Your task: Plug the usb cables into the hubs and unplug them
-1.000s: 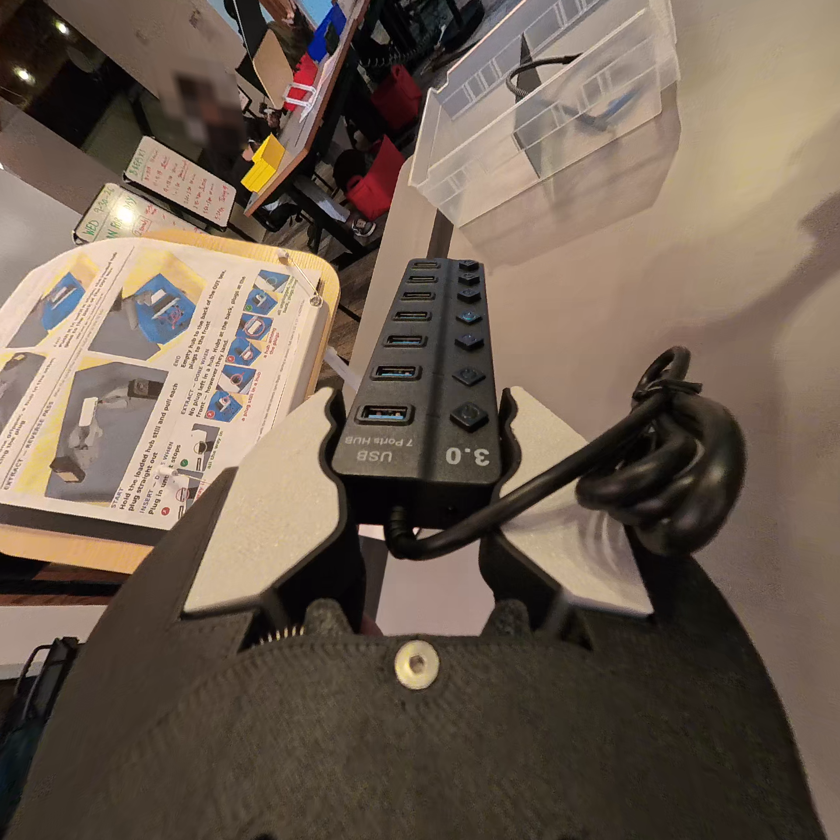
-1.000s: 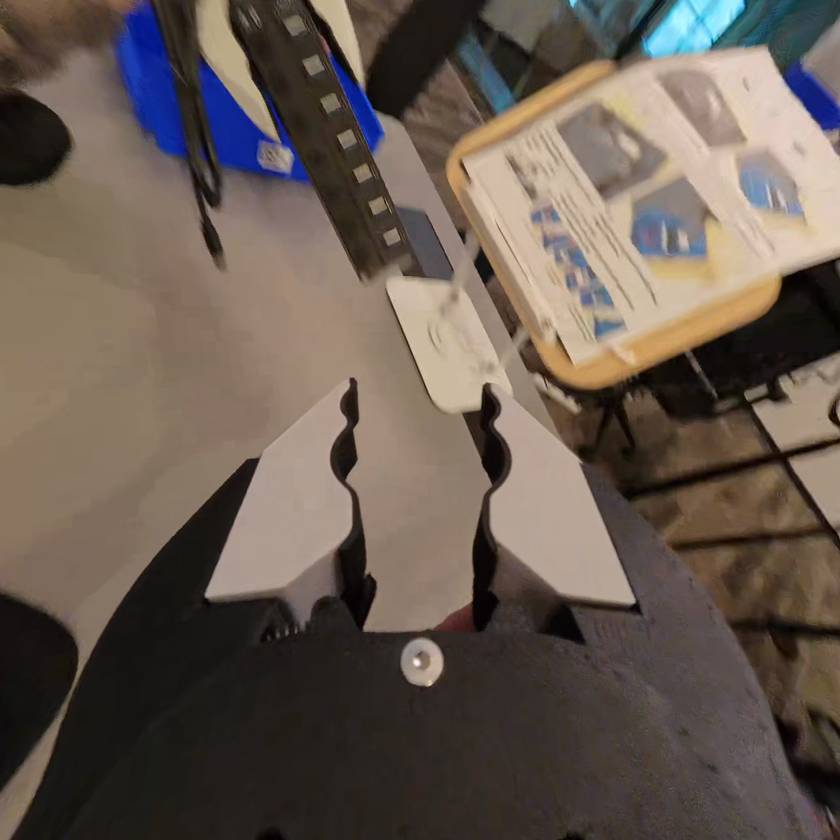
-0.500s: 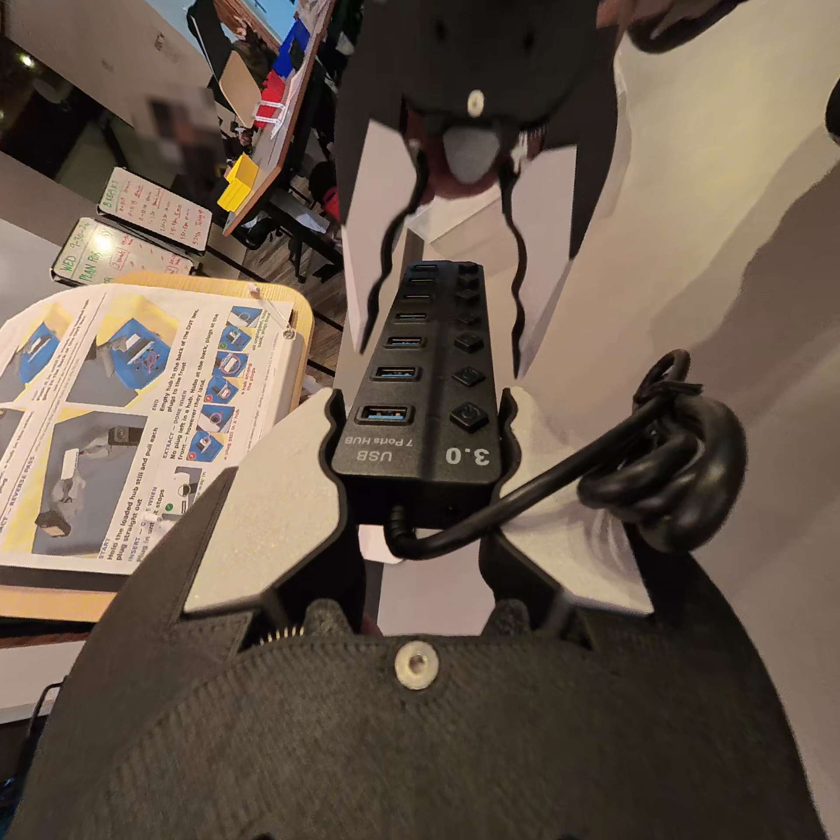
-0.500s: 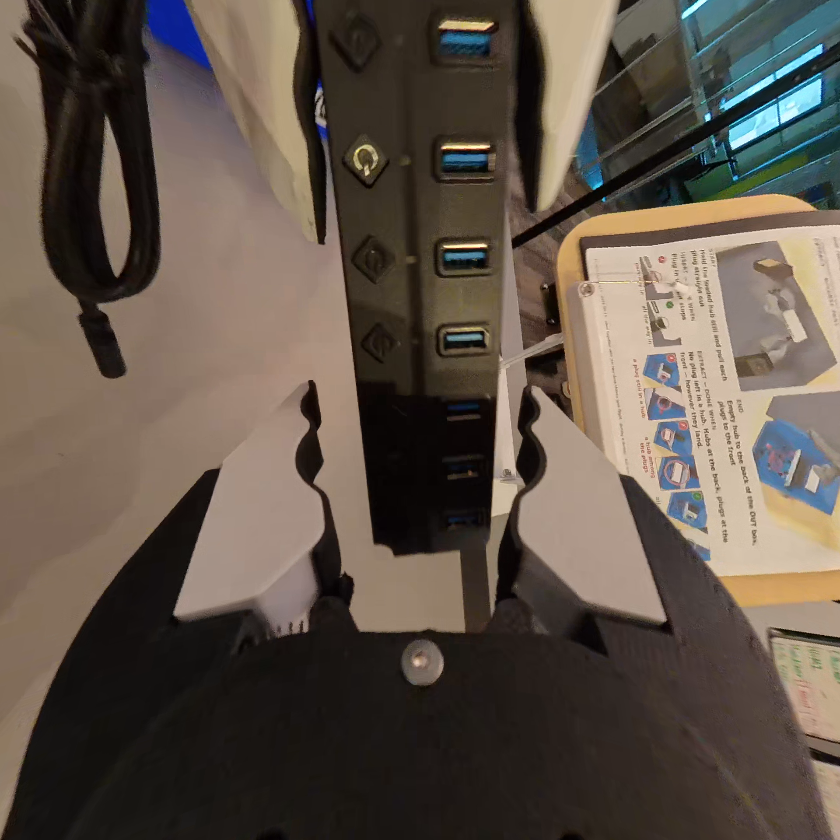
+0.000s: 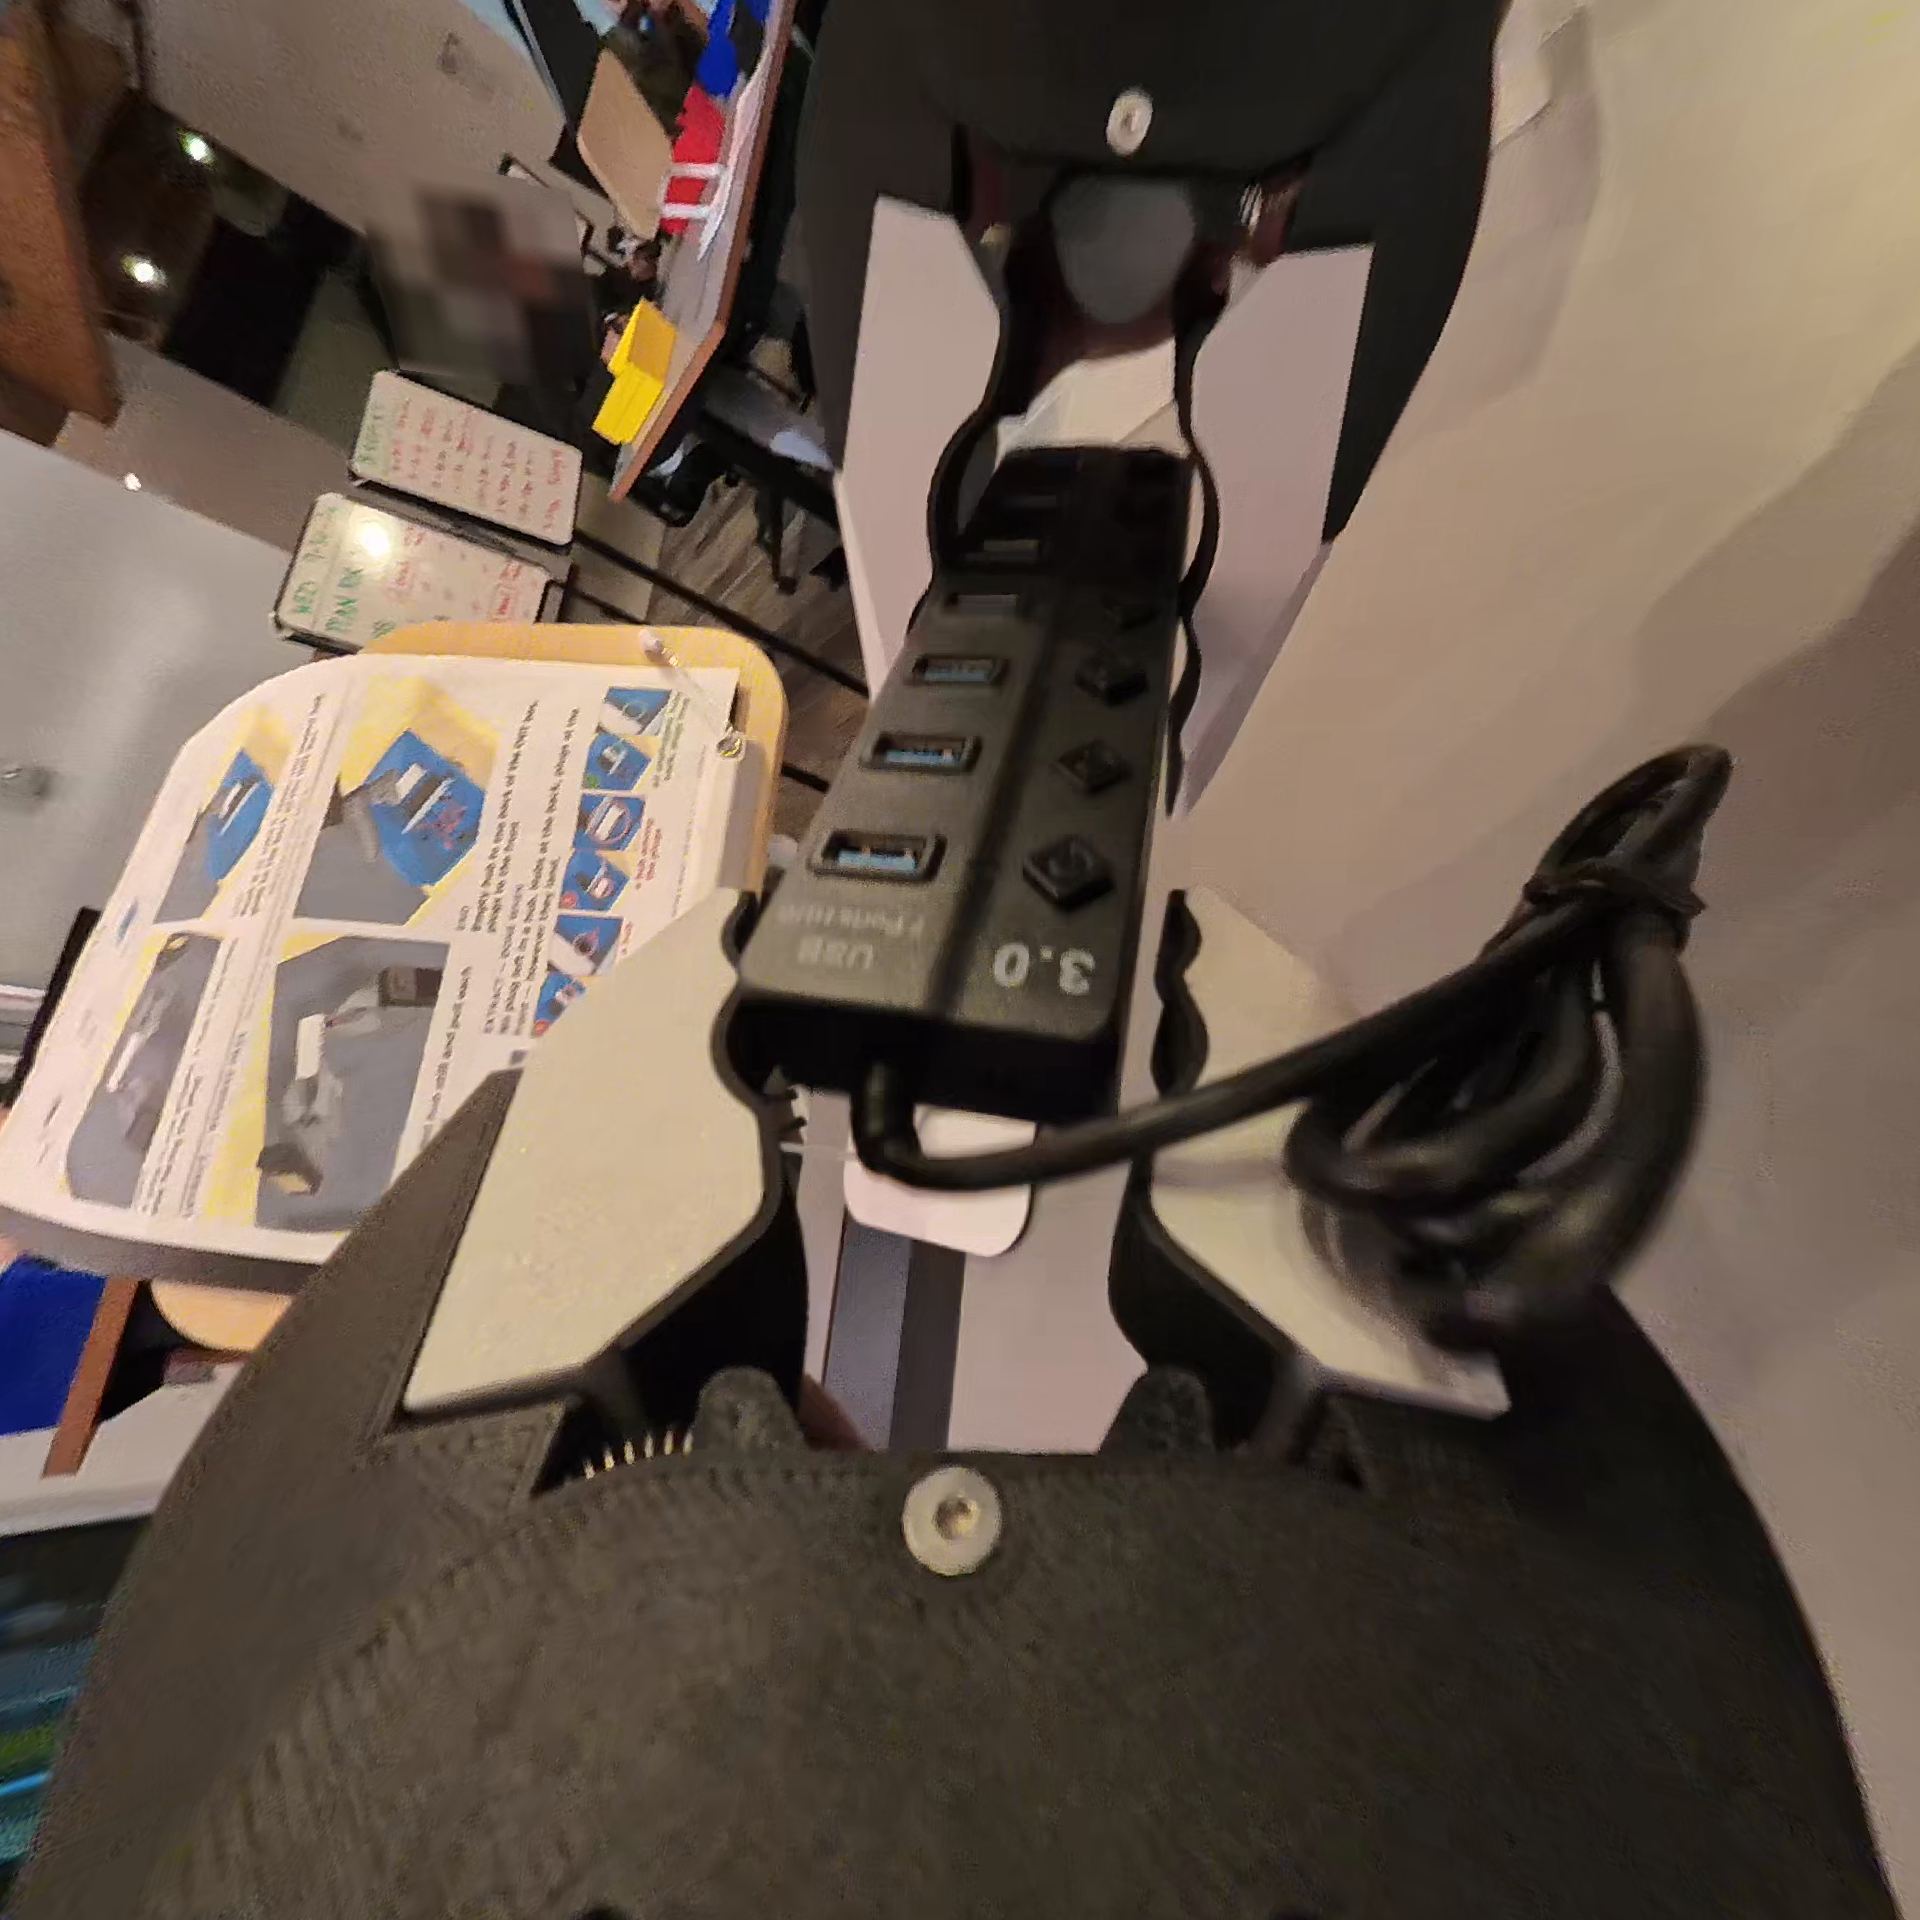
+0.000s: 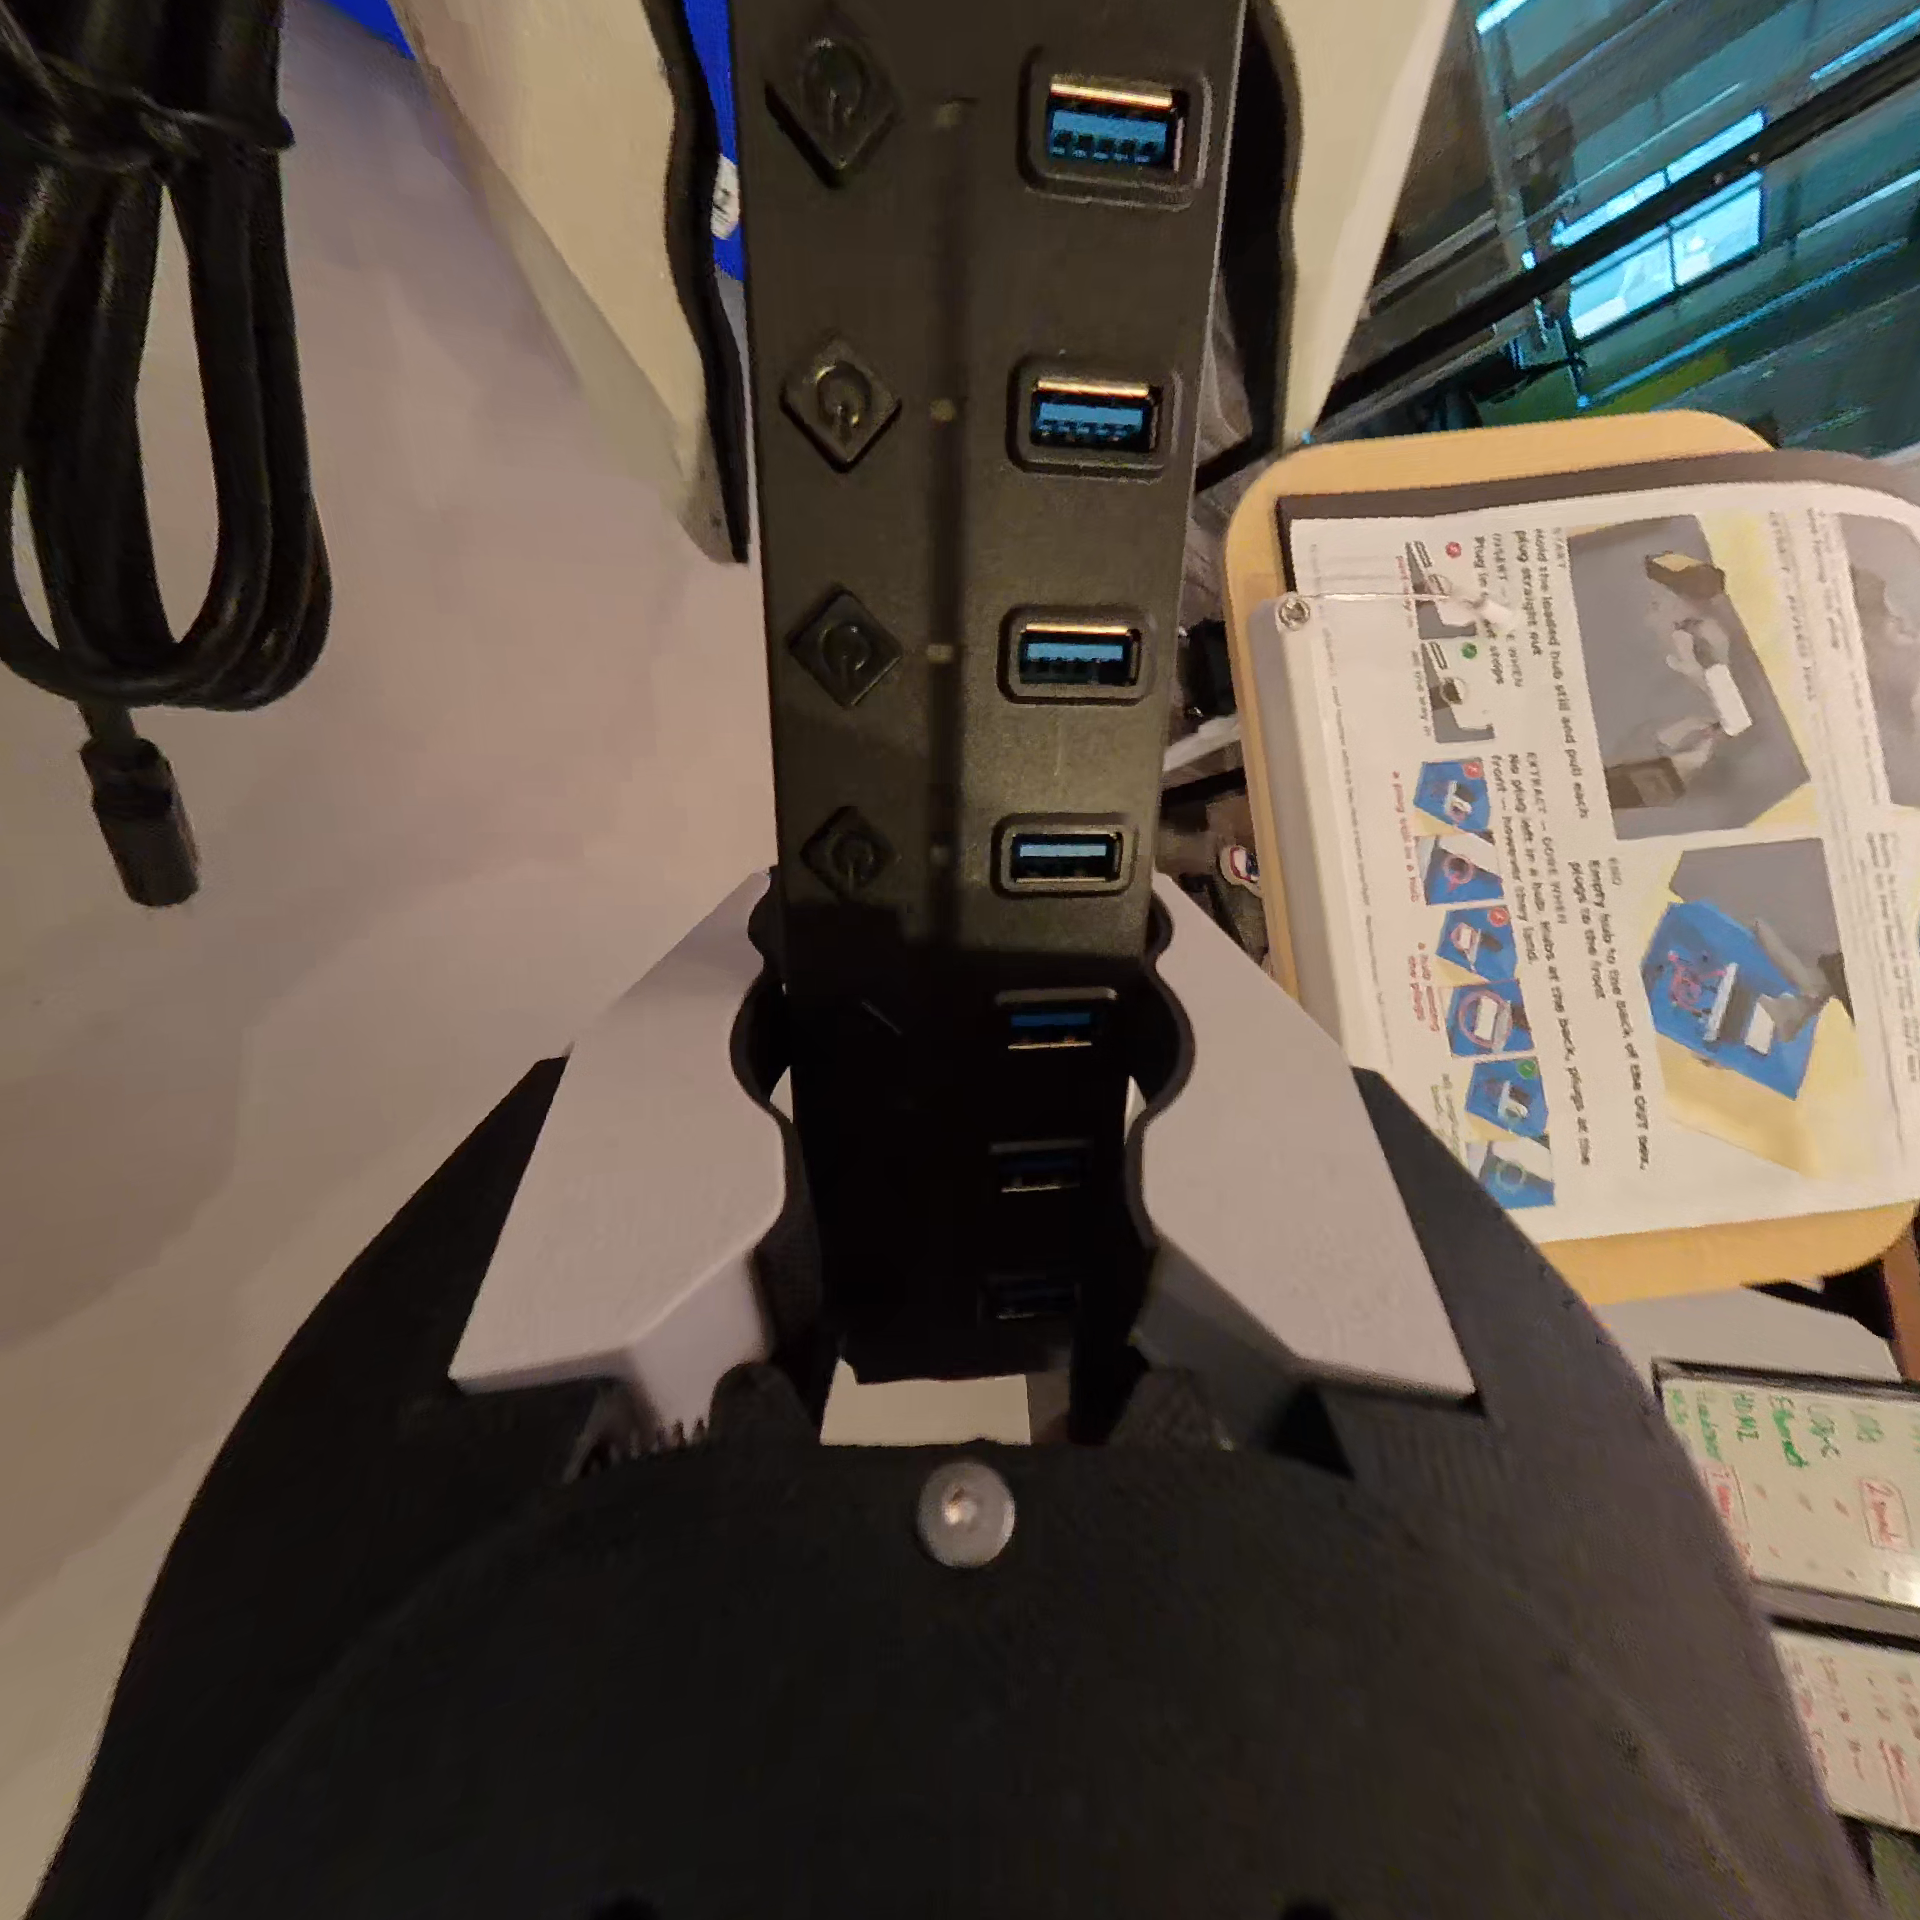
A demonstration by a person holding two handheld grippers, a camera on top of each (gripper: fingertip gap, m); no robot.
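The right tongs [image 6: 961,1049] are closed narrow around one end of the black USB hub [image 6: 966,644], while the left tongs [image 5: 951,997] stand a little wider at its other end, seemingly gripping it above the pale counter [image 5: 1662,520], with its bundled cable [image 5: 1507,1091] hanging beside.

Right gripper [image 6: 961,1049] clamped on near end of black USB hub [image 6: 971,582] — ports up, all empty. Bundled black cable [image 6: 135,416] hangs left. Instruction sheet [image 6: 1590,852] on wooden board [image 6: 1247,540], right.
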